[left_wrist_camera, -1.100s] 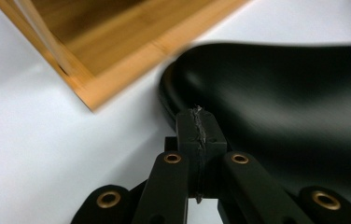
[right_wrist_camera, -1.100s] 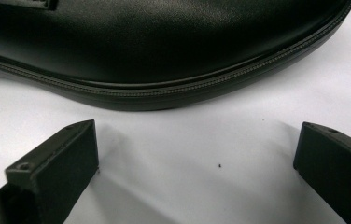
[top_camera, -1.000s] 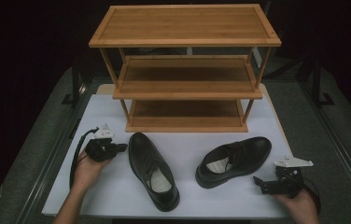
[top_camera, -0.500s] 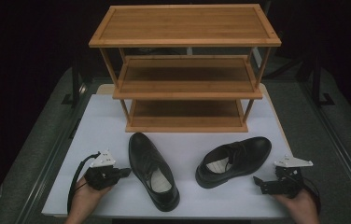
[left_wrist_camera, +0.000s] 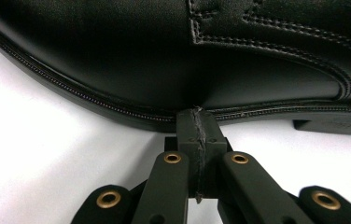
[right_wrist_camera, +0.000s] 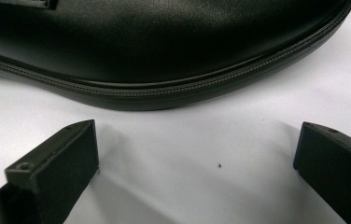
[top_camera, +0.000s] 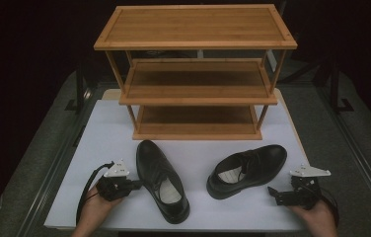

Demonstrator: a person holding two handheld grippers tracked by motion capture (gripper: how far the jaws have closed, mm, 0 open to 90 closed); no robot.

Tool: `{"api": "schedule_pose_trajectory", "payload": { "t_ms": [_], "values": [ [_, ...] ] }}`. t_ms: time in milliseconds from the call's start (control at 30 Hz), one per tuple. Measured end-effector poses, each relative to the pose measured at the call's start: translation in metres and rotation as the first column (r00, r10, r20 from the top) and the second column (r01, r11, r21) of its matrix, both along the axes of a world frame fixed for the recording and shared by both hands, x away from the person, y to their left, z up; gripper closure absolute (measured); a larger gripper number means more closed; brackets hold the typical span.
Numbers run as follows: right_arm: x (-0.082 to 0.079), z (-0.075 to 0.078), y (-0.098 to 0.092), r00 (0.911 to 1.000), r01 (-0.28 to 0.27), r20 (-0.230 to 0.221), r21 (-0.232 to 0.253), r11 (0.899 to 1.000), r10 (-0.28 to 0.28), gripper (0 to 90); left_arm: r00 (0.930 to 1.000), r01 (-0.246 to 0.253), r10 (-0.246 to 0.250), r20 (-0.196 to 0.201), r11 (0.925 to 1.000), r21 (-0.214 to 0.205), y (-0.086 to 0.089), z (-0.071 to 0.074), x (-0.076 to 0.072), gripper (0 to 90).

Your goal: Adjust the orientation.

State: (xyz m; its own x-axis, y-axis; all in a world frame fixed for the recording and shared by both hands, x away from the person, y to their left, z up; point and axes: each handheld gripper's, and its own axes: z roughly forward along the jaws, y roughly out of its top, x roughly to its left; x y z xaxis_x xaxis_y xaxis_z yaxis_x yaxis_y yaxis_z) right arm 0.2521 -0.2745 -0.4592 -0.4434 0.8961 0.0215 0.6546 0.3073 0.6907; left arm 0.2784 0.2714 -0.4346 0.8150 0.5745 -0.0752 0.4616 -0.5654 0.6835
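The wooden rack (top_camera: pixel 196 74) stands at twelve o'clock on the white table (top_camera: pixel 104 128). What I can see of its top, middle and bottom shelves is bare. Both black shoes sit on the table in front of it.

My left gripper (top_camera: pixel 139 184) lies at about eight o'clock, its jaws pressed together with nothing between them. In the left gripper view (left_wrist_camera: pixel 197 122) the closed tip meets the sole edge of the left shoe (top_camera: pixel 161 178), which lies toe toward the rack and heel toward me at about seven o'clock.

My right gripper (top_camera: pixel 271 191) sits at four o'clock with its jaws spread wide and holding nothing. In the right gripper view (right_wrist_camera: pixel 197 161) bare table shows between them, and the right shoe (top_camera: pixel 246 169) lies just beyond, near but apart, its toe pointing toward two o'clock.
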Motion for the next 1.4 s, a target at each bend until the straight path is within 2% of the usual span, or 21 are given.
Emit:
{"api": "schedule_pose_trajectory", "payload": {
  "t_ms": [300, 567, 733, 1033, 1400],
  "values": [
    [0.0, 0.0, 0.0, 1.0, 0.001, -0.001, -0.001, 1.0, -0.001, 0.0, 0.9998, 0.013, -0.013, 0.012, 0.9999, 0.005, -0.009, 0.0, 0.01, 90.0],
    [0.0, 0.0, 0.0, 1.0, 0.001, -0.002, -0.001, 1.0, -0.001, 0.0, 0.9992, 0.038, -0.038, 0.01, 0.9992, -0.006, -0.028, -0.001, 0.026, 90.0],
    [0.0, 0.0, 0.0, 1.0, 0.001, -0.001, 0.0, 1.0, -0.001, 0.0, 0.9981, 0.059, -0.059, 0.015, 0.9982, 0.002, -0.038, 0.0, 0.033, 90.0],
    [0.0, 0.0, 0.0, 1.0, 0.001, -0.001, 0.0, 1.0, -0.001, 0.0, 0.9975, 0.069, -0.069, 0.018, 0.9976, -0.002, -0.047, -0.001, 0.038, 90.0],
    [0.0, 0.0, 0.0, 1.0, 0.001, -0.001, 0.0, 1.0, -0.001, 0.0, 0.9975, 0.069, -0.069, 0.016, 0.9976, -0.008, -0.048, -0.002, 0.039, 90.0]
  ]
}}
